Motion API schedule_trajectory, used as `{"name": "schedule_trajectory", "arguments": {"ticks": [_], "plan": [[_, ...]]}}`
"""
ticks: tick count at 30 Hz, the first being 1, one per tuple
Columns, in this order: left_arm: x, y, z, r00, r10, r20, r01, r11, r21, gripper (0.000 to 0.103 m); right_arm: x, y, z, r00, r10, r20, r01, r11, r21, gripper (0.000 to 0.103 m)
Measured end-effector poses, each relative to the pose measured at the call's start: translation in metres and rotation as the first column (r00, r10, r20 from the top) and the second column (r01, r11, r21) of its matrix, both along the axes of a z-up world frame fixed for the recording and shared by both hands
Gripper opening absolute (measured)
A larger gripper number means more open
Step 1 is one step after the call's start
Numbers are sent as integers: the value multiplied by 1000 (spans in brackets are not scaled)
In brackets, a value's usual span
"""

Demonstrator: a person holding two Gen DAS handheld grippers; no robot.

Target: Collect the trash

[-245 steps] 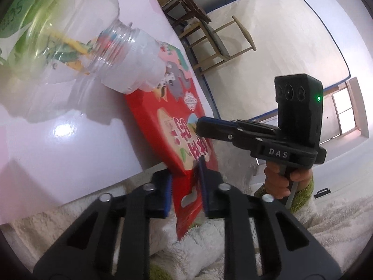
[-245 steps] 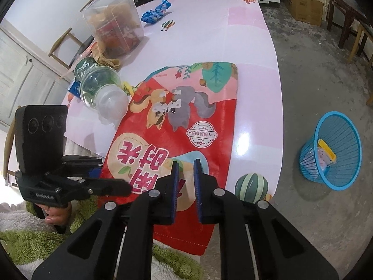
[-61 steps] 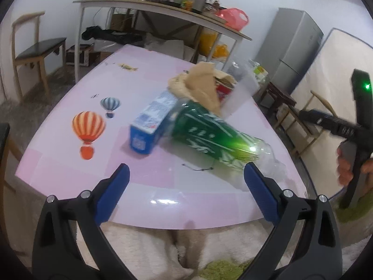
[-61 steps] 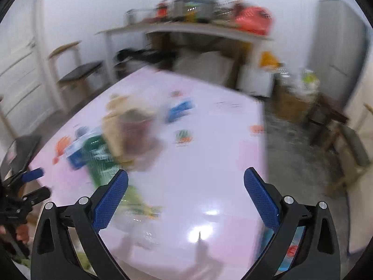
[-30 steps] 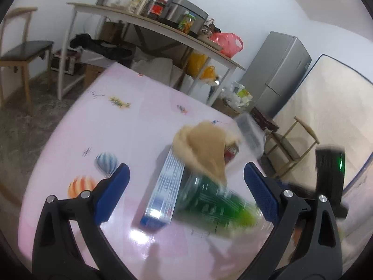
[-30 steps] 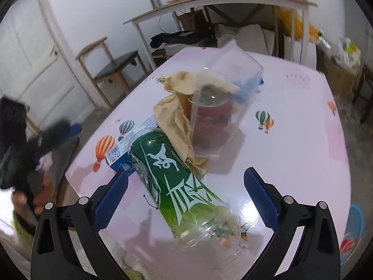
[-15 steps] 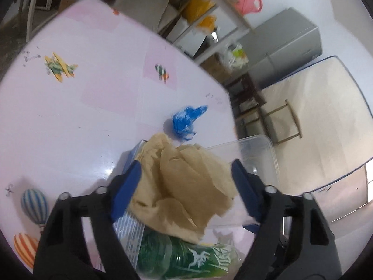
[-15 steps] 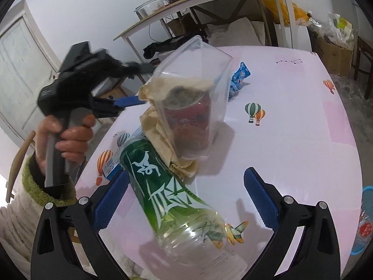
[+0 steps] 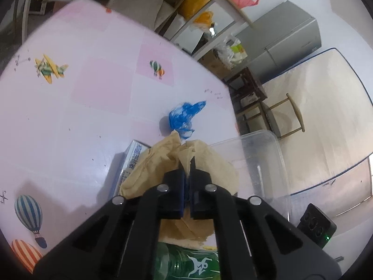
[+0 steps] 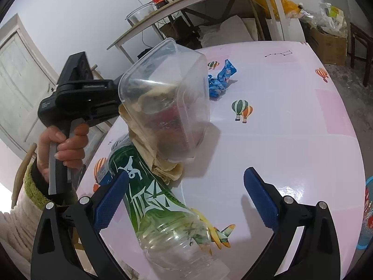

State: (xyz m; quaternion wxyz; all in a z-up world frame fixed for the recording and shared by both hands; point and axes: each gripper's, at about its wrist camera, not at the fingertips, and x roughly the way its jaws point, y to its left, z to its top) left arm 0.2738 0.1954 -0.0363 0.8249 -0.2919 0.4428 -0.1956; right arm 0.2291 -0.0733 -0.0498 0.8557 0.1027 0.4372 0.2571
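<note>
Since a moment ago the left gripper [image 9: 187,175] has pinched shut on the tan paper [image 9: 205,161] left of the clear tub [image 10: 163,107], while the right gripper [image 10: 186,200] hangs wide apart over the green bottle [image 10: 153,200] at the near edge of the pink table [image 10: 291,128].

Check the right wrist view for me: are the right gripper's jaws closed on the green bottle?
No. The right gripper stands with its jaws wide apart, and the green bottle lies on the table between them with no pad pressing on it.

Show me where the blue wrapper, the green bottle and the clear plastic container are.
blue wrapper [image 9: 184,119]: left wrist view, its crumpled middle.
green bottle [image 10: 149,200]: right wrist view, its green label.
clear plastic container [image 10: 170,107]: right wrist view, its see-through side wall.
</note>
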Motion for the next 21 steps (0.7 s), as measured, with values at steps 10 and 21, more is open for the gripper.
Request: {"name": "schedule_trajectory", "arguments": {"ticks": [10,21], "plan": [[-65,33,72,957,71,280,-30,988,-150,0,-6,-5,12,999,-13,35,13,1000,3,96],[-170,117,79,871,311,381,-280,950,-134,0,-19,0,22,998,-4,63,5,1000,-1,96]]}}
